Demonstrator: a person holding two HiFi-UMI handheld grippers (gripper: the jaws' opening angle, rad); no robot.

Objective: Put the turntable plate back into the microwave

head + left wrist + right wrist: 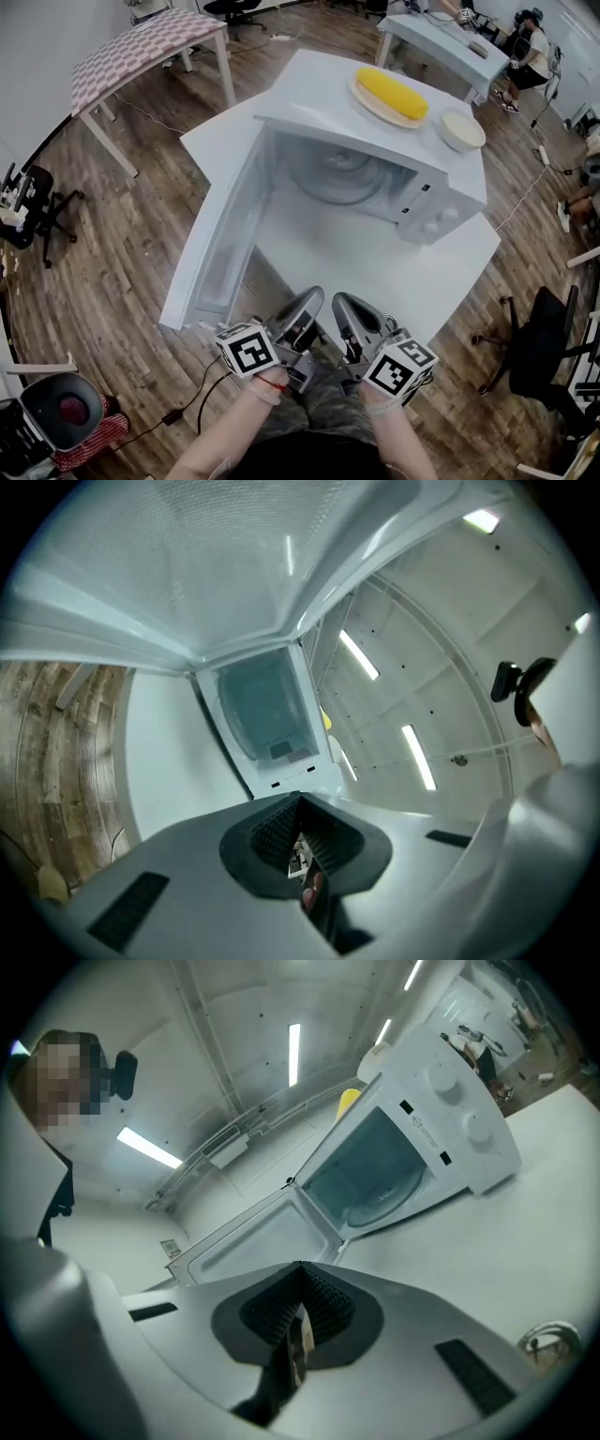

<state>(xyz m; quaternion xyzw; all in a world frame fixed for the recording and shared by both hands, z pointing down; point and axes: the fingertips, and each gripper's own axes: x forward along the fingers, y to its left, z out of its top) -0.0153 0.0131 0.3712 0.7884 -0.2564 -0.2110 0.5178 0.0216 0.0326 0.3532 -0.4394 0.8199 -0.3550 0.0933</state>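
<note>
- Near the front edge of the table [375, 272], in the head view, the left gripper [302, 314] and right gripper [349, 319] hover side by side, close to the person's body. The microwave [427, 202] stands mid-table with its door [220, 244] swung wide toward the left edge. The turntable plate [342, 178] lies inside the cavity. A plate of yellow food [392, 94] and a white bowl [462, 129] sit on the microwave's top.
- The left gripper view shows its jaws pressed together with nothing between them. The open door looms above, and the cavity lies beyond it.
- The right gripper view shows its jaws likewise closed and empty. The turntable plate rests on the cavity floor, well apart from the gripper.
</note>
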